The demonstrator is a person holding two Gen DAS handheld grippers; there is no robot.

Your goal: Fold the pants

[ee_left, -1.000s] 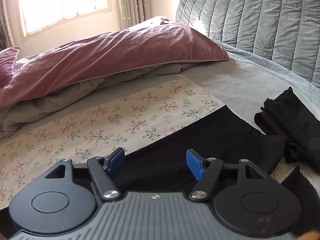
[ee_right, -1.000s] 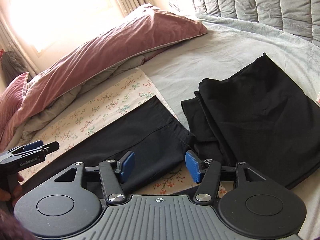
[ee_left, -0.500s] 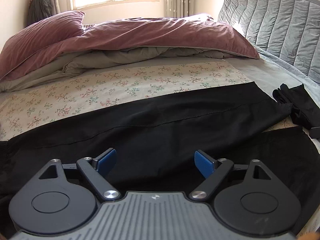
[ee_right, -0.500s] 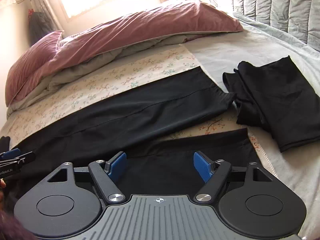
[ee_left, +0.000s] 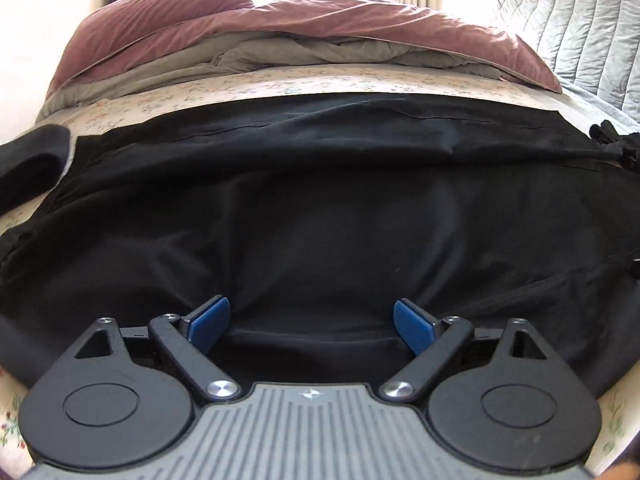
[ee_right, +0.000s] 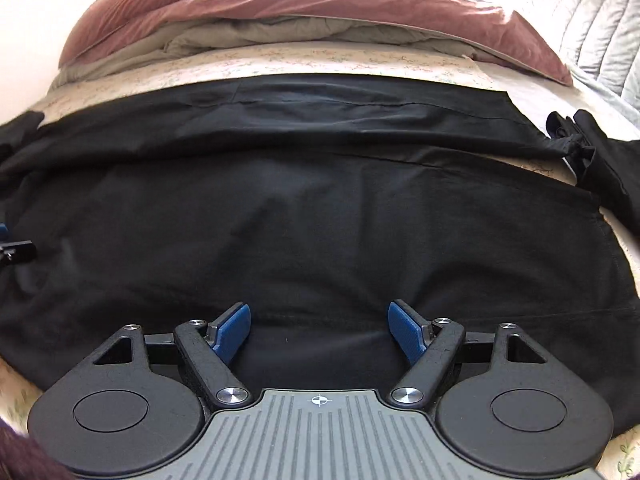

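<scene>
Black pants (ee_left: 320,208) lie spread flat across the floral sheet, both legs running left to right; they also fill the right wrist view (ee_right: 320,208). My left gripper (ee_left: 311,320) is open, low over the near edge of the near leg, its blue pads either side of the cloth edge. My right gripper (ee_right: 319,328) is open too, low over the same near edge, further toward the cuffs. Neither holds cloth. The tip of the left gripper (ee_right: 16,248) shows at the left edge of the right wrist view.
A floral sheet (ee_left: 320,80) covers the bed. A mauve and grey duvet (ee_left: 320,28) is heaped behind the pants. A folded black garment (ee_right: 612,168) lies at the right. A quilted grey headboard (ee_left: 580,20) stands at the far right.
Both grippers have swung left and dropped low from above the pants' cuff end to their near edge. The jaws have stayed open.
</scene>
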